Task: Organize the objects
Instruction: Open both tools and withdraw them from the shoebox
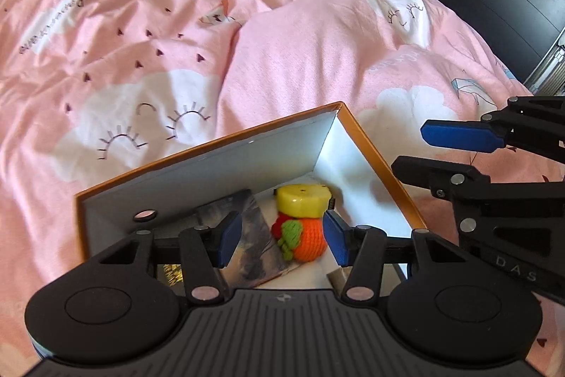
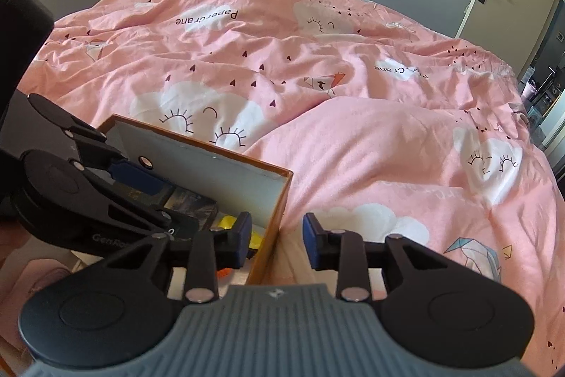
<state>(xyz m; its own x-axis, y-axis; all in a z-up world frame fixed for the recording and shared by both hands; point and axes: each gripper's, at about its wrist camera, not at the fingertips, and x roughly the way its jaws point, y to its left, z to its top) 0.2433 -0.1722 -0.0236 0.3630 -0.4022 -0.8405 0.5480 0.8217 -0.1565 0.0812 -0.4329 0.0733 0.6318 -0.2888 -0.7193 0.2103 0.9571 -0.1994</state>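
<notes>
Duvet print reads "PaperCrane". Right gripper marked "DAS", fingers apart, empty. Left gripper, "GenRo…" visible, fingers spread over orange box, grasping nothing.

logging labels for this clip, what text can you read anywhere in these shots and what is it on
"PaperCrane": upside down on a white cloud of the pink printed duvet; it repeats at, partly creased.
"DAS": on the black body of the right gripper; possibly cut off.
"GenRo": on the black body of the left gripper; the rest is hidden.
Cloud lettering in the left wrist view: too blurred to read.
The picture card in the orange cardboard box: no legible text.
</notes>
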